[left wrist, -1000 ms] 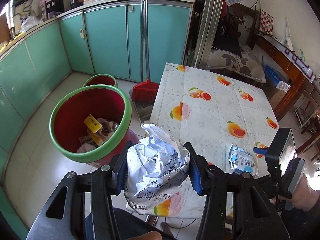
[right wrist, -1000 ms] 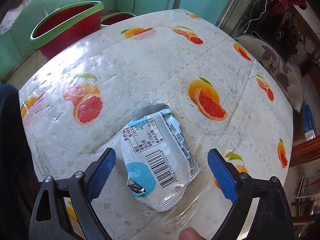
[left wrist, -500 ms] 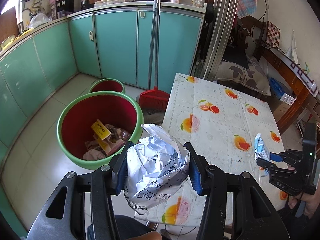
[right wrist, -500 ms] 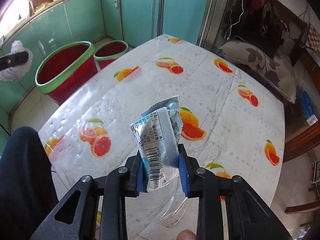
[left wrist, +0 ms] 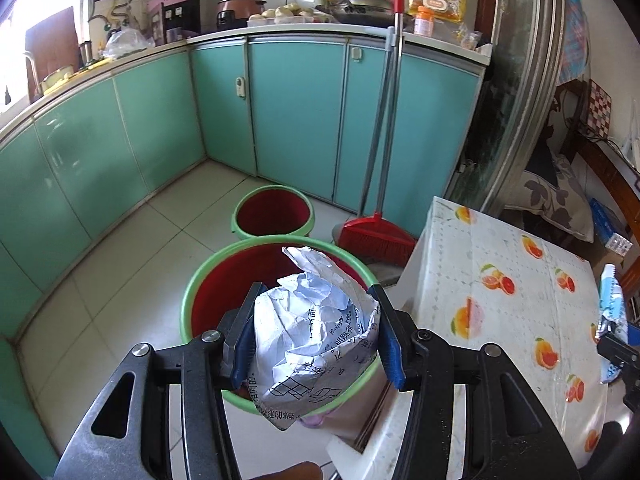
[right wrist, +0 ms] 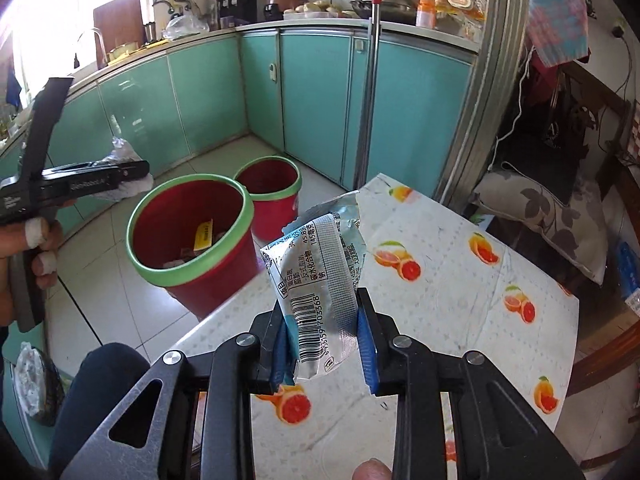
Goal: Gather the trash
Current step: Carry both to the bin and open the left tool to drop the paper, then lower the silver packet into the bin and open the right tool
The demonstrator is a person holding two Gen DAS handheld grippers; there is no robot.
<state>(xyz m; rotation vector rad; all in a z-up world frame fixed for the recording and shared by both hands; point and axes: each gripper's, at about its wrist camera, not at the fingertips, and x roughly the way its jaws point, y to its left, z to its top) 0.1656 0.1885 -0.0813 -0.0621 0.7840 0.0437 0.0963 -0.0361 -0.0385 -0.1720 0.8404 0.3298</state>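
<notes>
My left gripper point(left wrist: 316, 344) squeezes a ball of crumpled paper point(left wrist: 316, 336) between its blue pads. The paper hangs over the big red bin point(left wrist: 200, 300) with the green rim, which stands on the floor next to the table point(left wrist: 500, 300). A smaller red bin point(left wrist: 273, 212) sits behind it, and a red broom point(left wrist: 376, 236) leans on the green cupboards point(left wrist: 296, 120).

My right gripper point(right wrist: 324, 336) has its fingers pressed tight on a silver and blue wrapper point(right wrist: 316, 272). The wrapper sticks up in the air above the table with the orange fruit cloth. I see some trash in the bottom of the big bin.
</notes>
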